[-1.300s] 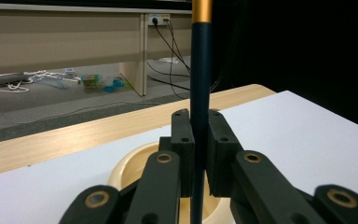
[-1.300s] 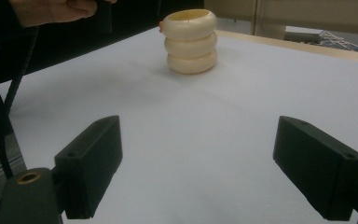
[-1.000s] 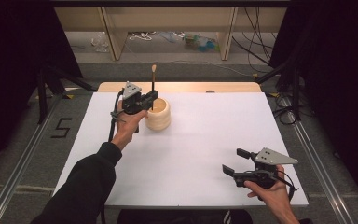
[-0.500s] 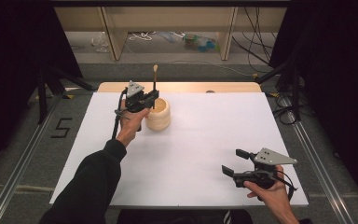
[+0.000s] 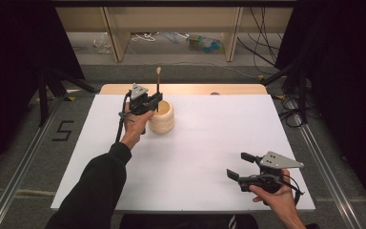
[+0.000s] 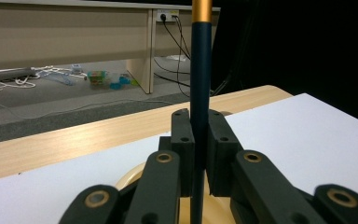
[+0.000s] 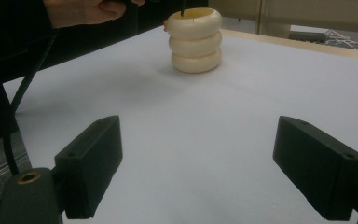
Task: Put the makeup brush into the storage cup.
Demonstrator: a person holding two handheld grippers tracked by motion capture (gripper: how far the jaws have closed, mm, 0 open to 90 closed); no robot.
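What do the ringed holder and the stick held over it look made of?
The holder: probably smooth pale wood or ceramic, judging by its cream, matte, rounded rings. The stick: a dark, smoothly painted shaft with a gold band, likely a brush handle of wood or plastic.
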